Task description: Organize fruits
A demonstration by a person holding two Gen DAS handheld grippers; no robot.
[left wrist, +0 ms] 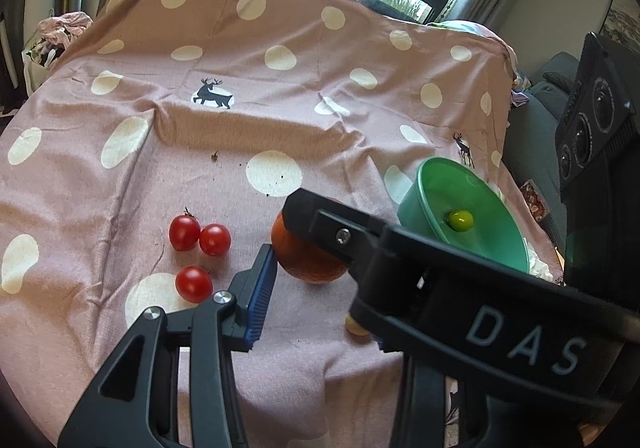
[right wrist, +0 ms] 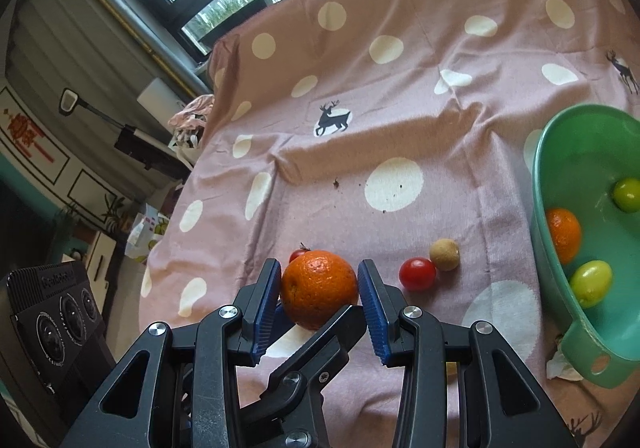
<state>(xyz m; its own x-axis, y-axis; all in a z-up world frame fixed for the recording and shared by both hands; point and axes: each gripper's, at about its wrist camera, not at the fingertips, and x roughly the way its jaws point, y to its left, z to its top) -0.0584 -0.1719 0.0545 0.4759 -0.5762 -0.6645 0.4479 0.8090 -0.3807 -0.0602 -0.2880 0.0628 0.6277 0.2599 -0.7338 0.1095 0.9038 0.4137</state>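
Note:
An orange [right wrist: 318, 288] lies on the pink dotted cloth between the fingers of my right gripper [right wrist: 318, 290]; the blue pads stand at its two sides, open, with slight gaps. In the left wrist view the orange [left wrist: 308, 260] is partly hidden by the right gripper's finger [left wrist: 320, 220]. My left gripper is open; only its left blue pad [left wrist: 262, 288] shows, just left of the orange. A tilted green bowl [right wrist: 548, 240] holds an orange [right wrist: 563, 234] and two green fruits [right wrist: 591, 282]. Three cherry tomatoes [left wrist: 200, 244] lie left of the orange.
A cherry tomato [right wrist: 417, 274] and a small tan round fruit [right wrist: 445, 255] lie between the orange and the bowl. The cloth-covered table [left wrist: 280, 88] stretches back to the windows. A crumpled tissue [right wrist: 564, 366] lies under the bowl's handle. Clutter sits beyond the table's left edge.

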